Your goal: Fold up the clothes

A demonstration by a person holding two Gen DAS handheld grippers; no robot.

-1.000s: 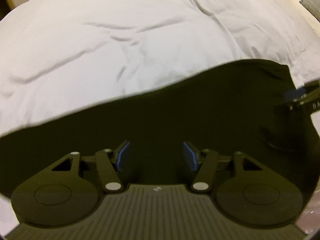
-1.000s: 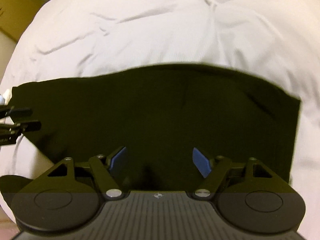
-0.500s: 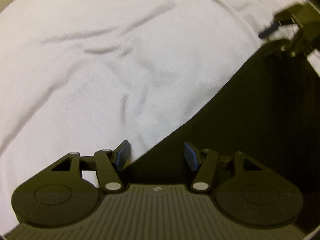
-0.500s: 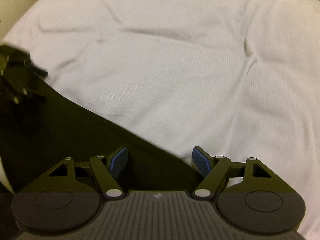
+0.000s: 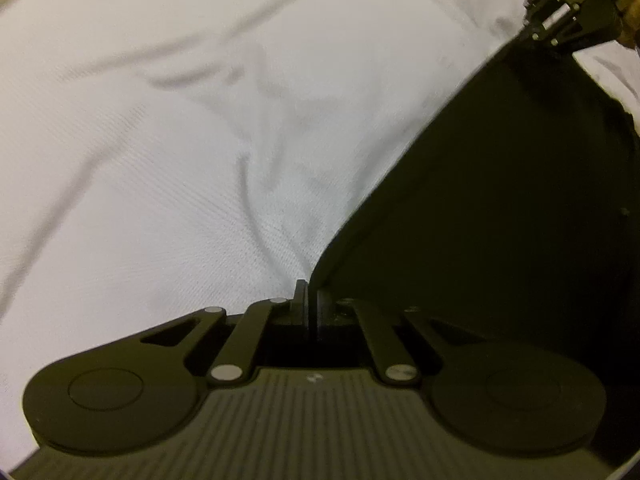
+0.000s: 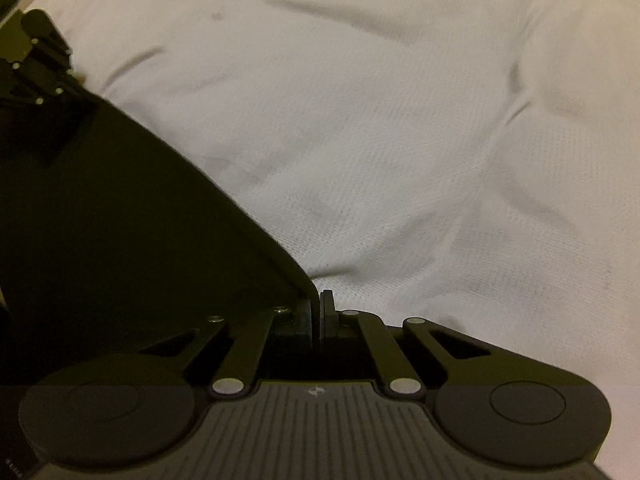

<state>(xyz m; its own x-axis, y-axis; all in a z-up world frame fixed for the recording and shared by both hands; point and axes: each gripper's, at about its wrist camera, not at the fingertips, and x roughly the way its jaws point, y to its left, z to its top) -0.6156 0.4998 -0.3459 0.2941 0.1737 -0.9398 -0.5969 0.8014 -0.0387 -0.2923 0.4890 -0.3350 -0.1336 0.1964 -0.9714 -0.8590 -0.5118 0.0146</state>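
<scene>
Both pairs of tongs have just snapped closed, the left gripper [image 5: 311, 298] and right gripper [image 6: 318, 308] each pinching a near corner of the dark garment [image 5: 500, 208], which lies flat, smooth and straight-edged on the wrinkled white sheet [image 5: 160, 160].

Left wrist view: white bedding [image 5: 200, 140] lay open left and far, only soft wrinkles. Dark garment [image 5: 500, 200] filled the right; right gripper [image 5: 532, 20] sat at its far corner. Right wrist view: bedding open right and far.
</scene>
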